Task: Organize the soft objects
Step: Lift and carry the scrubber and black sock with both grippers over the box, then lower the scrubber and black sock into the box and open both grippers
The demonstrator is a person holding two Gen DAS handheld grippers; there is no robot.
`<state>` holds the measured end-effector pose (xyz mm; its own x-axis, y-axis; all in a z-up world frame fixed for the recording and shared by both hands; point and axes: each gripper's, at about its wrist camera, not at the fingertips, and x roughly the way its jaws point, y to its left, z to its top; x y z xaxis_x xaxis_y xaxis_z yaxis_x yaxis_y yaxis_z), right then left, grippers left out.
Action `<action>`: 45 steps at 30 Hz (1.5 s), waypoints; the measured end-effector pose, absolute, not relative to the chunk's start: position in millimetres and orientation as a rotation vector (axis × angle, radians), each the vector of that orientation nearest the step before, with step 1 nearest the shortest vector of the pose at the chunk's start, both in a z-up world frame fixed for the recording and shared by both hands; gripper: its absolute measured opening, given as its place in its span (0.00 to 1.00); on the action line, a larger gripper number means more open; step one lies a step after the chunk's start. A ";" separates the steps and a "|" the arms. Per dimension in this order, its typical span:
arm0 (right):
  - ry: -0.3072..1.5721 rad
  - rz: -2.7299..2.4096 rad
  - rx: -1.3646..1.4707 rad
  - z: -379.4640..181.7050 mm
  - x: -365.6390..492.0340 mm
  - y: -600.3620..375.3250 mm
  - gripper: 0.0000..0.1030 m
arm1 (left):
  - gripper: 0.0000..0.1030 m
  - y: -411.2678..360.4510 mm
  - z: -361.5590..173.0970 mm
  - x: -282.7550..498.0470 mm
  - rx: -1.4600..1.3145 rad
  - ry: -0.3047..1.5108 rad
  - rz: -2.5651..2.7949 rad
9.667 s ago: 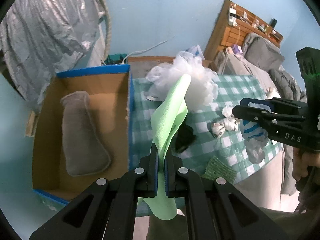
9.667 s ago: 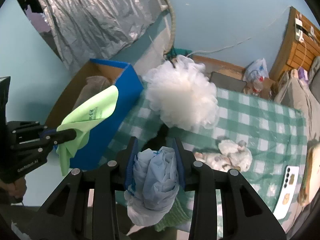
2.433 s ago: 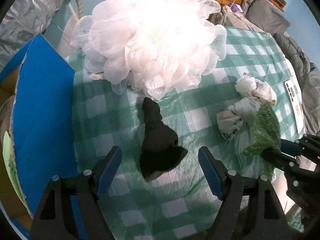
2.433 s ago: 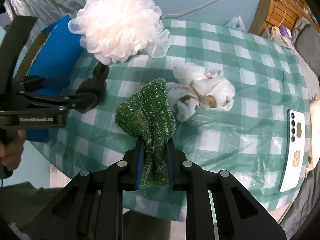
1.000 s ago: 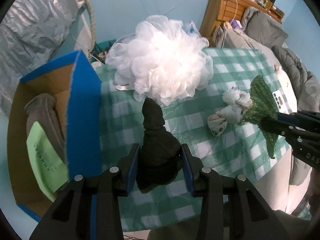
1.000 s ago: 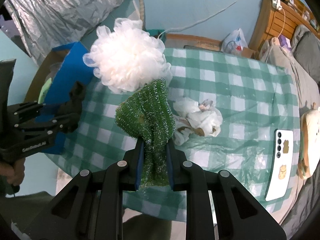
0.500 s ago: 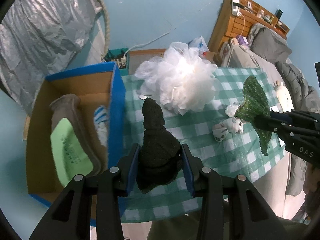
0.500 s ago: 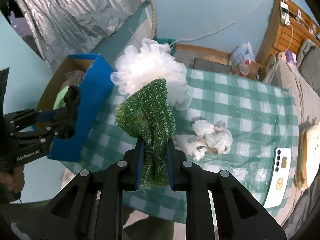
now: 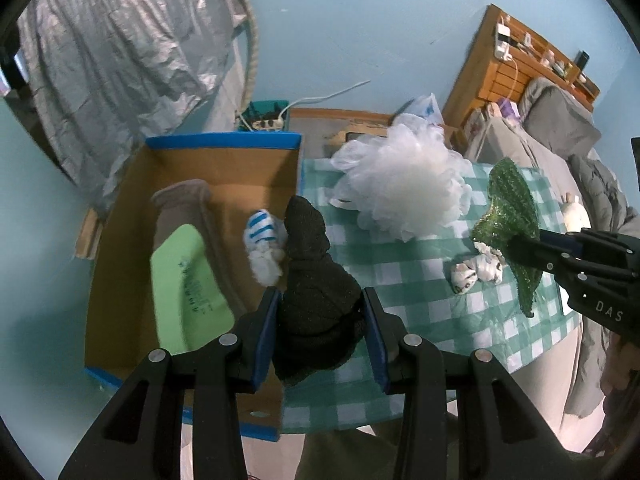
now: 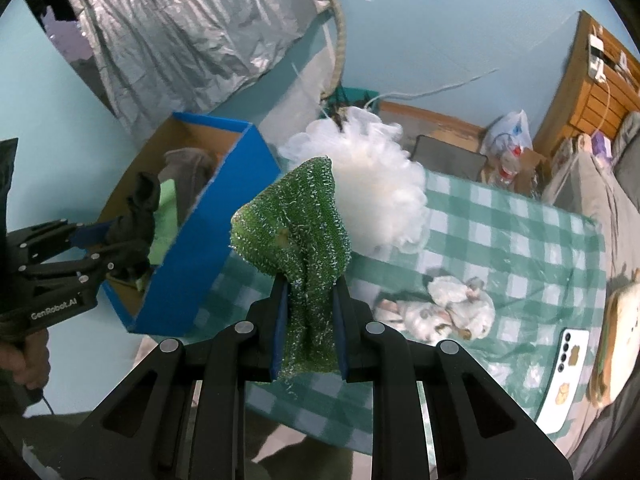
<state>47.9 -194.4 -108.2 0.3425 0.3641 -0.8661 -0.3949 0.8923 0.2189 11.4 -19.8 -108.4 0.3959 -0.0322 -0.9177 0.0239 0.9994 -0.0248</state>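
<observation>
My left gripper point(image 9: 318, 320) is shut on a black sock point(image 9: 314, 280) and holds it in the air over the right wall of a blue cardboard box point(image 9: 224, 142). The box holds a grey pad point(image 9: 180, 204), a light green cloth point(image 9: 188, 280) and a blue-striped white bundle point(image 9: 262, 244). My right gripper point(image 10: 308, 316) is shut on a glittery green cloth point(image 10: 296, 216), held above the checked table point(image 10: 520, 232). A big white mesh puff point(image 9: 404, 188) and a crumpled white patterned cloth point(image 10: 440, 312) lie on the table.
A phone point(image 10: 568, 376) lies near the table's right edge. A silver cover point(image 9: 120, 60) hangs behind the box. A wooden shelf point(image 9: 516, 68) and a grey sofa point(image 9: 560, 120) stand at the far right. A power strip point(image 9: 264, 122) lies on the floor.
Both grippers have risen and shifted left toward the box, each still holding its cloth. The black sock now hangs over the box wall and more of the box interior shows.
</observation>
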 end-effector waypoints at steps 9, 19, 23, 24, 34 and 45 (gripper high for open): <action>1.108 0.558 -0.060 -98.7 50.7 -154.0 0.18 | 0.40 12.7 -102.6 3.5 -0.040 1.154 0.021; 1.100 0.629 -0.095 -92.2 56.2 -103.6 0.18 | 0.40 49.3 -101.3 -4.6 -0.067 1.155 0.076; 1.101 0.655 -0.103 -92.2 57.7 -85.1 0.18 | 0.40 63.6 -101.5 -6.4 -0.073 1.151 0.099; 1.102 0.663 -0.105 -92.5 58.2 -79.3 0.18 | 0.40 66.2 -101.3 -7.1 -0.075 1.149 0.104; 1.119 0.722 -0.131 -96.5 65.1 -32.8 0.18 | 0.40 100.8 -109.9 -7.9 -0.097 1.157 0.153; 1.148 0.756 -0.151 -109.1 74.7 15.0 0.18 | 0.40 124.5 -125.6 1.3 -0.091 1.178 0.177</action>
<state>74.7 15.0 -109.1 0.1967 0.4632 -0.8642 -0.6106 0.7475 0.2616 1.3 124.5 -125.6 0.3707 0.0902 -0.9243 -0.1857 0.9824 0.0214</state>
